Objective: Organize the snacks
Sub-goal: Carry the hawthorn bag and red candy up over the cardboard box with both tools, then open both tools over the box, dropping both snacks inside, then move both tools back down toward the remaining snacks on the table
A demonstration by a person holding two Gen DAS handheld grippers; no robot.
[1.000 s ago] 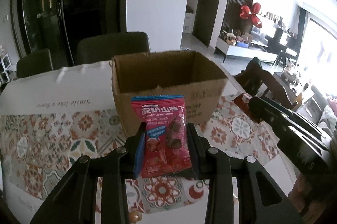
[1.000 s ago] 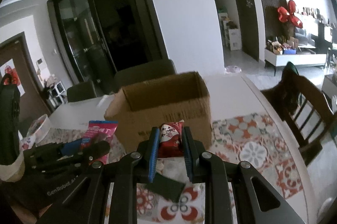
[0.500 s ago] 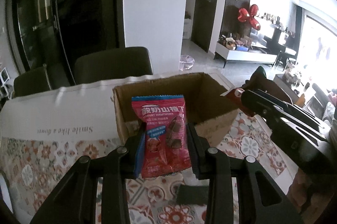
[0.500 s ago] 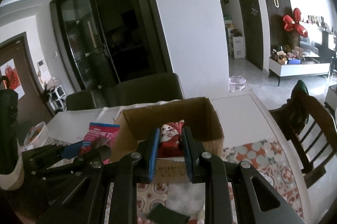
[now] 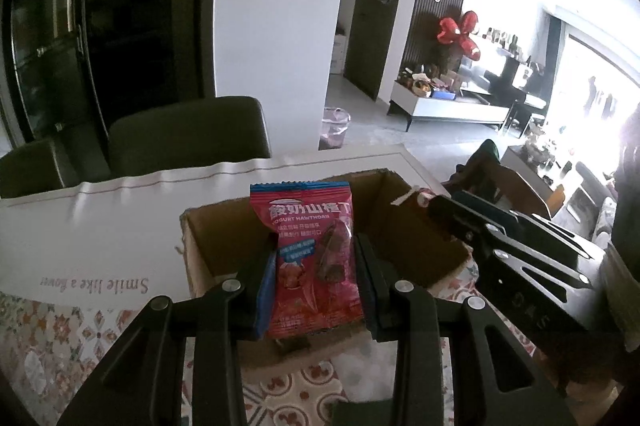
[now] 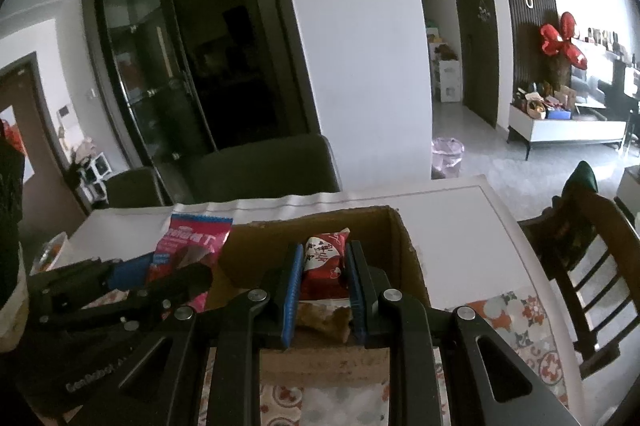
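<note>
Left claw (image 5: 316, 266) grips a pink-red snack packet (image 5: 310, 258) between its blue-padded fingers (image 5: 266, 290), the packet standing upright with its long axis vertical and its blue crimped edge on top. Its face reads "YOGURT HAWTHORN" under a line of white Chinese characters. The packet sits in front of the open top of a brown cardboard box (image 5: 208, 246), which rests on the surface (image 5: 100, 238). To the left of the box a white cloth carries the words "Smile like a flower", seen upside down, and nearer the camera a patterned tile-print cover shows.

Right claw (image 6: 322, 278) is clamped on a smaller red and white snack packet (image 6: 324, 262), also upright, with red Chinese characters and small hearts on its wrapper; the writing is too small to read further. This packet hangs over the near part of the box opening (image 6: 384, 234). In the right wrist view the left claw's body at lower left bears the lettering "GenRobot", partly cut off. Dark chairs (image 6: 264, 166) stand at the far side of the surface, and a wooden chair (image 6: 592, 258) stands at its right.
</note>
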